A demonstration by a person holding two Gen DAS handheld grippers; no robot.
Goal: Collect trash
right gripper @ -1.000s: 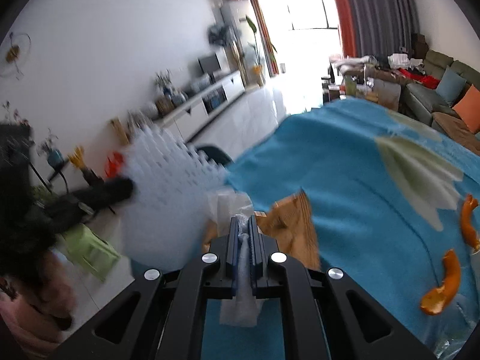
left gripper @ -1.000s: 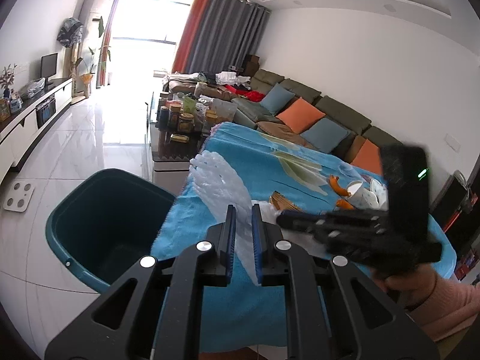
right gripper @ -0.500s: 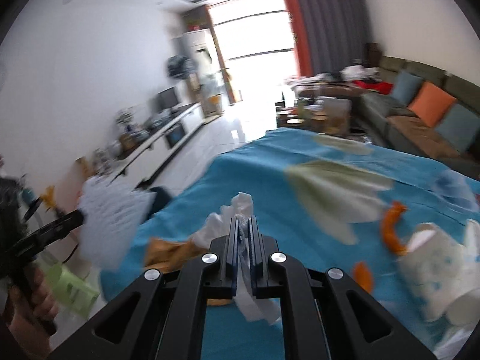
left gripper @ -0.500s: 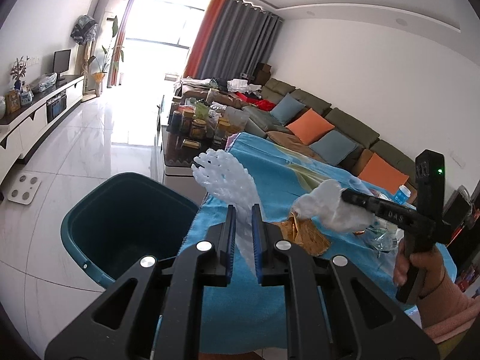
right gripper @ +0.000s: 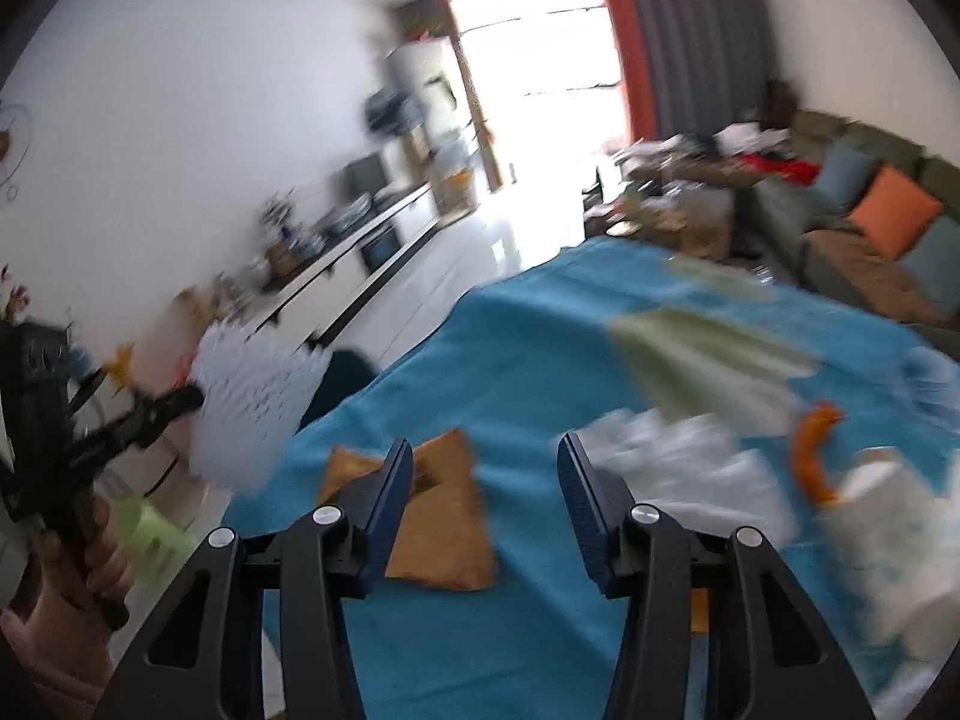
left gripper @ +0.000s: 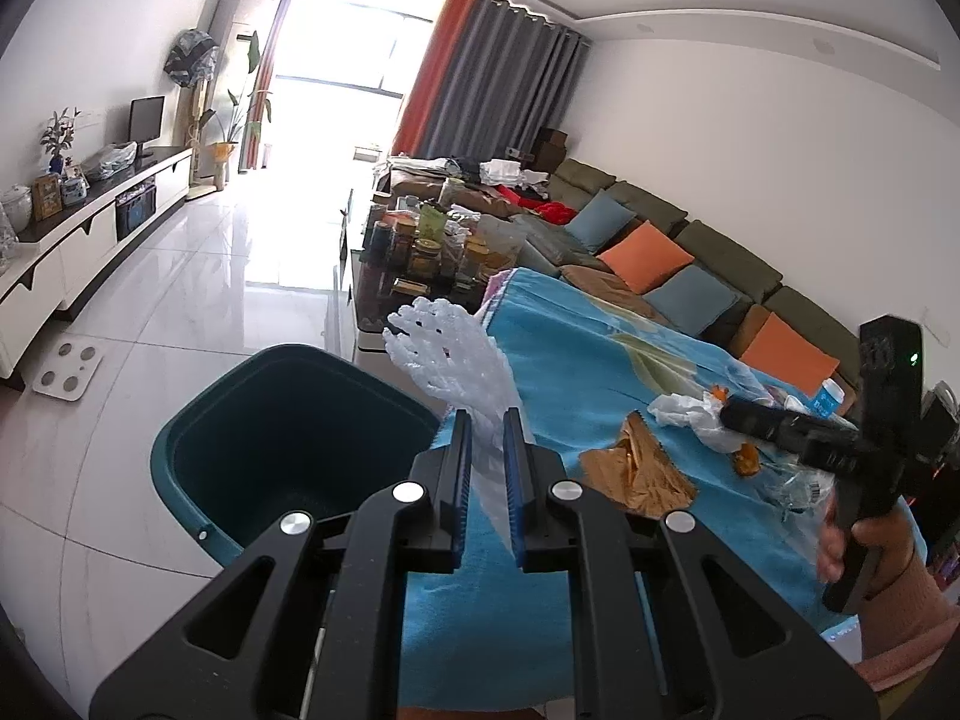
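My left gripper (left gripper: 483,420) is shut on a white foam net (left gripper: 456,360), held above the near rim of a dark teal bin (left gripper: 288,450) on the floor. The right gripper (right gripper: 483,480) hovers over the blue tablecloth (right gripper: 540,360). Its jaws are opening and nothing is between them. A crumpled white plastic piece (right gripper: 690,456) lies just right of its right finger, free of the pads. A brown wrapper (right gripper: 438,510) lies under the left finger. Orange peel (right gripper: 810,450) rests further right. The right wrist view is blurred.
A white and blue paper item (right gripper: 888,516) sits at the table's right. A glass coffee table with several jars (left gripper: 420,246) stands beyond the cloth-covered table, and a sofa with cushions (left gripper: 660,252) runs along the right wall. A white scale (left gripper: 66,363) lies on the tiled floor.
The right gripper went from shut on the white plastic piece to open, and the piece now lies beside it on the cloth. The left gripper still holds the foam net by the bin.
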